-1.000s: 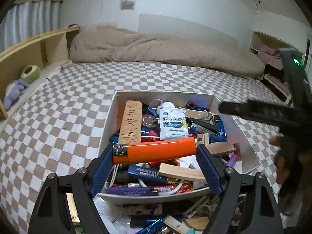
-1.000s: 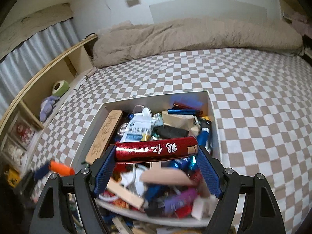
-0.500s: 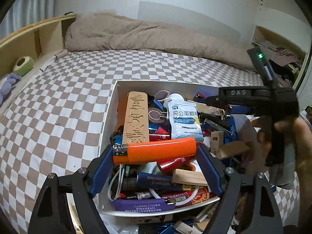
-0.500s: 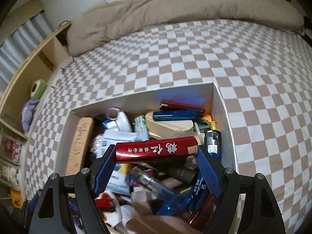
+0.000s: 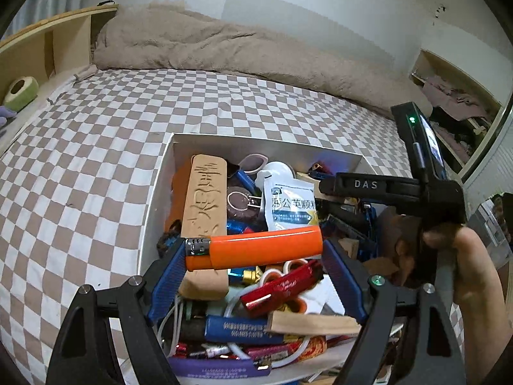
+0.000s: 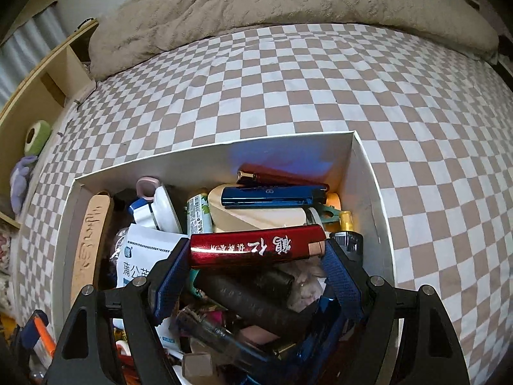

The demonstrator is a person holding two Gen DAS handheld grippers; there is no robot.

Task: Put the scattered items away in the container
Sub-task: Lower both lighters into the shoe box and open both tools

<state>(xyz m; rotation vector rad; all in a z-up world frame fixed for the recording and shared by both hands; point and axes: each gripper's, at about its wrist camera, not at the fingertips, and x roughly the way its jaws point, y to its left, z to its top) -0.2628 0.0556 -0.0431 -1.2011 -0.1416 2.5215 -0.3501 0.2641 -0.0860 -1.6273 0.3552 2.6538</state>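
Over the white box [image 5: 154,192], crammed with small items on the checkered bedspread [image 5: 96,134]: 1 orange lighter [image 5: 256,248], held crosswise, pinched end to end by the left gripper [image 5: 255,256]. 1 red lighter [image 6: 256,245], gold lettering, clamped the same way in the right gripper [image 6: 255,256], above the box's right half. Inside: carved wooden block [image 5: 205,199], white sachet [image 5: 293,205], blue lighter [image 6: 272,196]. Beyond: beige blanket [image 6: 288,3], wooden shelf [image 5: 41,48].
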